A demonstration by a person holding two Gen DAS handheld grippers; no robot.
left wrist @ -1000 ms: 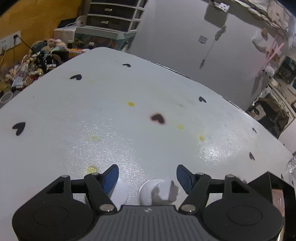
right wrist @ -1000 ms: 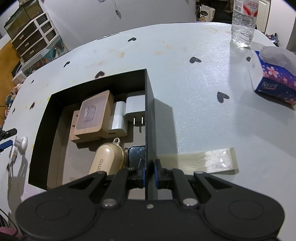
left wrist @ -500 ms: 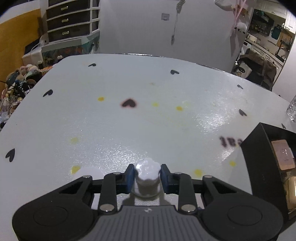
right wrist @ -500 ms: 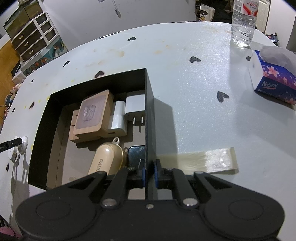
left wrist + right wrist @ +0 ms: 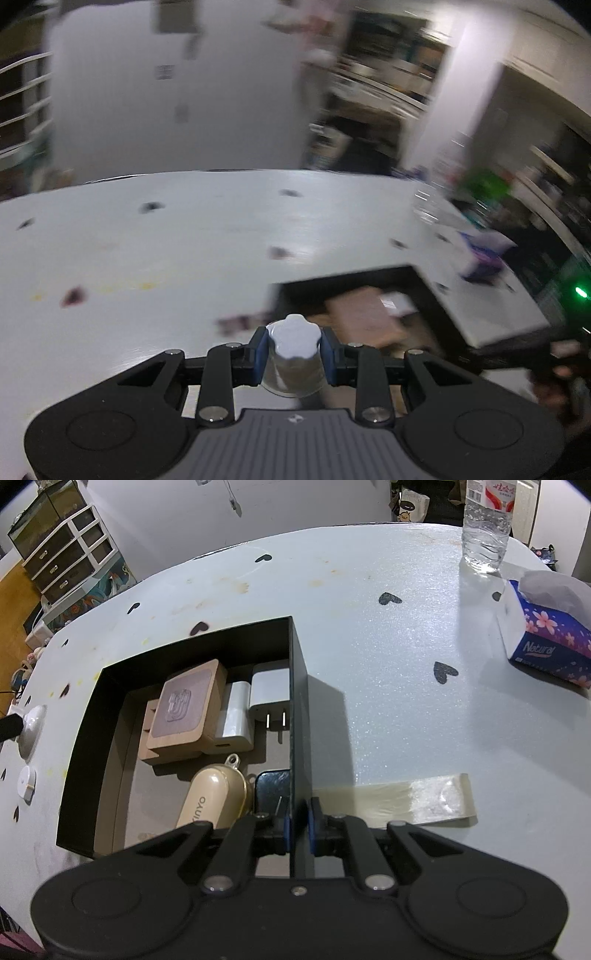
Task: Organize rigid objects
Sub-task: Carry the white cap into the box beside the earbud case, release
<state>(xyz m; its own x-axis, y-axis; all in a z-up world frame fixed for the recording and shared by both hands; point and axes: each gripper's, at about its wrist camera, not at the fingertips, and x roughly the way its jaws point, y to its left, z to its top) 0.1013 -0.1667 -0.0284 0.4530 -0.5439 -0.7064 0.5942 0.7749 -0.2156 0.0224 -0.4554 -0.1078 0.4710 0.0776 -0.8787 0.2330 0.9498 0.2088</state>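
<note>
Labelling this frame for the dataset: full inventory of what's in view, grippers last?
table: 1, white with black hearts, under everything
black box: 1, open, centre-left
wooden blocks: 2, tan, stacked in box
chargers: 2, white, in box
oval case: 1, beige, in box
dark item: 1, box corner
white disc: 1, left of box
tape strip: 1, clear, right of box
water bottle: 1, far right
tissue box: 1, blue floral, right
white knob: 1, in left gripper
right gripper: shut on box wall

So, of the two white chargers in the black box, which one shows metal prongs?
The charger next to the box wall: two prongs stick out of it. The other charger, by the wooden block, shows only a slot.
</note>
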